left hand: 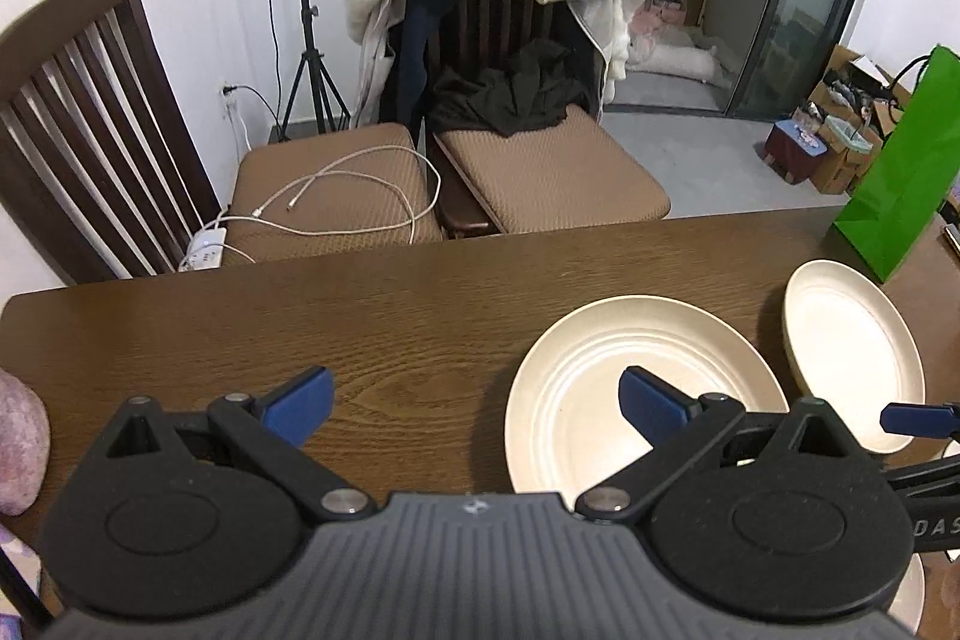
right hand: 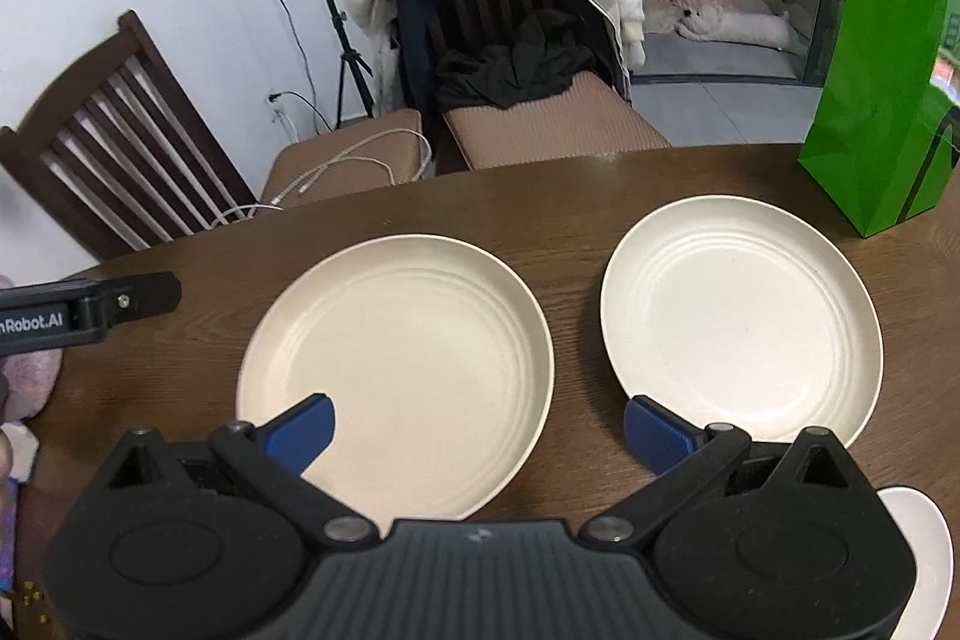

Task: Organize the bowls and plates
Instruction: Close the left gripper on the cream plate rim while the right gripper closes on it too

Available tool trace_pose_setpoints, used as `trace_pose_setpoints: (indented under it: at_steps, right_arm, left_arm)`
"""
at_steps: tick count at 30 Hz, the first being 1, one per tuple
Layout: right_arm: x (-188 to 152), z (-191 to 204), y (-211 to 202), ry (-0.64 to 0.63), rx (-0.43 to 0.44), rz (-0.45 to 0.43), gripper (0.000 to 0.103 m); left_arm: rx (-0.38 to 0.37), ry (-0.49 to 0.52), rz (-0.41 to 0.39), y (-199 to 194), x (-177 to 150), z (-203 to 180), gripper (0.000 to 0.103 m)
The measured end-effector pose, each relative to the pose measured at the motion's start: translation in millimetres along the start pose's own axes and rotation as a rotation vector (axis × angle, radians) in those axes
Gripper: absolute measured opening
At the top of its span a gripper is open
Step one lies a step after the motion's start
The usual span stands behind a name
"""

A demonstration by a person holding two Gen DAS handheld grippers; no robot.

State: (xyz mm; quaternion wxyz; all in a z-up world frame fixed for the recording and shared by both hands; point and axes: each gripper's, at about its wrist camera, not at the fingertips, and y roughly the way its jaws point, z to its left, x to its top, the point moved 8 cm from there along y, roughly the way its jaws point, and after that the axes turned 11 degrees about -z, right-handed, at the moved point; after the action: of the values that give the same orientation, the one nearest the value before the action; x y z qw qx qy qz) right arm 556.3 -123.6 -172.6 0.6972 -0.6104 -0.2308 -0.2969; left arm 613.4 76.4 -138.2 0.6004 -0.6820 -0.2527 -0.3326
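- Closest in the left wrist view, the left gripper [left hand: 477,409] hangs over the wooden table [left hand: 360,328] with its blue fingers [left hand: 300,403] spread wide and nothing between them.
- Its right-hand finger sits above the near plate [left hand: 600,388], a cream dish lying flat on the table with nothing in it.
- A second cream plate [left hand: 852,340] lies just beside the first, toward the right edge, also bare; a blue tip of the right gripper [left hand: 918,419] shows in front of it.
- Only this view shows cardboard boxes [left hand: 840,142] on the floor behind the green paper bag [left hand: 900,172].
- From the right wrist view, the right gripper [right hand: 477,430] is likewise spread apart, holding nothing, one finger over each dish.
- Both plates show whole here: the near plate [right hand: 408,340] at the left, the second plate [right hand: 744,316] at the right, close but apart, both bare.
- Only this view shows a white dish edge [right hand: 924,550] at the lower right; I cannot tell whether it is a bowl or a plate.
- The left gripper's black side [right hand: 90,310] pokes in from the left edge.
- The green bag stands upright on the table beyond the second plate.
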Motion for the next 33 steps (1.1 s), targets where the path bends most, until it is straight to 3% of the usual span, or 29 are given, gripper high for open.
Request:
trace_pose_setpoints:
  at_steps: [11,21,29,33]
  right_arm:
    - [-9,-12,48,0.01,-0.054,0.052,0.101]
    - [-20,-20,64,0.033,-0.048,0.08,0.087]
    - [-29,-28,65,0.068,-0.044,0.096,0.06]
    - [-32,-31,66,0.079,-0.039,0.094,0.054]
  left_arm:
    - [0.012,-0.013,0.081,46,-15,4,0.103]
    - [-0.012,-0.03,0.139,64,-39,5,0.097]
    - [-0.042,-0.024,0.176,73,-52,0,0.069]
    - [-0.072,-0.029,0.198,76,-60,-4,0.034]
